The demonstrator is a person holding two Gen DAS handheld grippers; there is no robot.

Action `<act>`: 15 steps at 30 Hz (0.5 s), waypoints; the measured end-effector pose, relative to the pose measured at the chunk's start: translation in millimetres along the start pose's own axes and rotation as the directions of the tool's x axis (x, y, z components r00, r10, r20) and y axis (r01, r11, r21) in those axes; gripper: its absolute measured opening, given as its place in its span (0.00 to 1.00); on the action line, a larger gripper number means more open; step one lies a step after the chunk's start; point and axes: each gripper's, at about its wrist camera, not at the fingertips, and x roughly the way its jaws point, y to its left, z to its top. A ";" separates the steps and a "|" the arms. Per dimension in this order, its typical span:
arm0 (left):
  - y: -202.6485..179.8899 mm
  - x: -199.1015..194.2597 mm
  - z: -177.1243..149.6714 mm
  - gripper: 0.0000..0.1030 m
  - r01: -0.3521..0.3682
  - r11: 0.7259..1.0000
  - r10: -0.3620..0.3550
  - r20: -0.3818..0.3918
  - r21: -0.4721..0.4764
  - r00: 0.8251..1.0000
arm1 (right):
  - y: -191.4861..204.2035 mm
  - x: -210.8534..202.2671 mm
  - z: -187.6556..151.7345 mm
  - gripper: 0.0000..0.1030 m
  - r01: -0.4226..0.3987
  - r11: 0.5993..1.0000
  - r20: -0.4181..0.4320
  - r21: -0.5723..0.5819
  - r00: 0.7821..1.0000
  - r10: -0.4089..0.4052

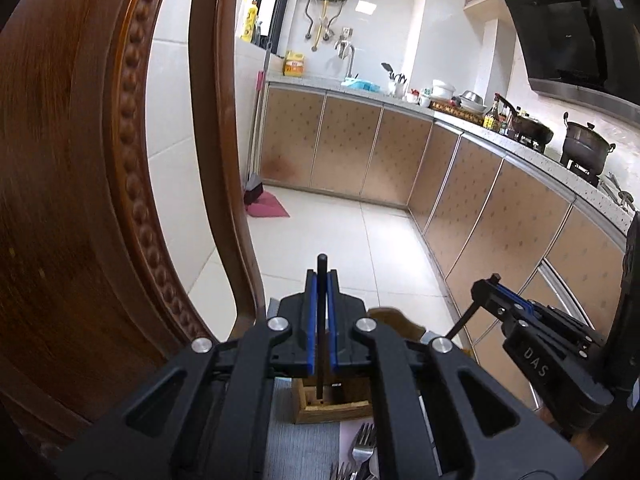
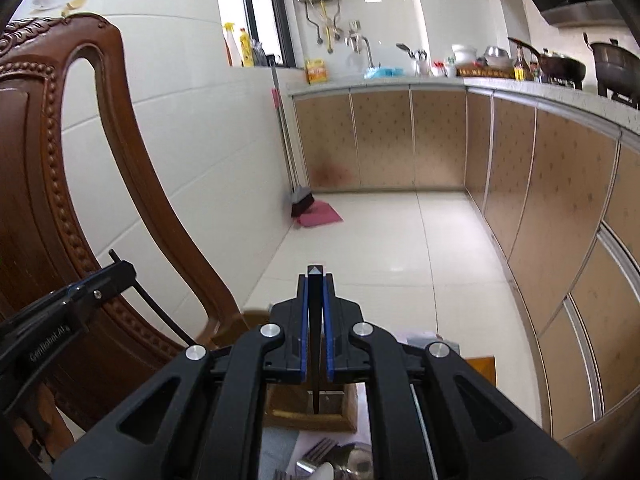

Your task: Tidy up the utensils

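Left claw (image 1: 321, 280) clamps a black chopstick (image 1: 321, 332) upright, tip down into the wooden holder (image 1: 332, 406); right claw (image 2: 315, 286) grips another chopstick (image 2: 315, 340) likewise.

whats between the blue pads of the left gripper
A thin black chopstick, clamped upright between the left gripper pads, its lower end over the square wooden utensil holder. The left wrist view shows it.

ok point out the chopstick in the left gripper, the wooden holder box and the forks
chopstick (image 1: 321, 332), left wrist view, on its dark shaft between the blue pads
wooden holder box (image 1: 332, 411), left wrist view, on its front wall
forks (image 1: 363, 446), left wrist view, on the tines of the nearest fork
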 end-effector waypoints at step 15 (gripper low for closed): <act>-3.2 -67.8 -56.1 0.63 -0.103 0.994 0.099 0.092 0.039 0.991 | -50.2 -85.7 -37.4 0.54 0.017 0.999 0.003 0.047 1.000 -0.017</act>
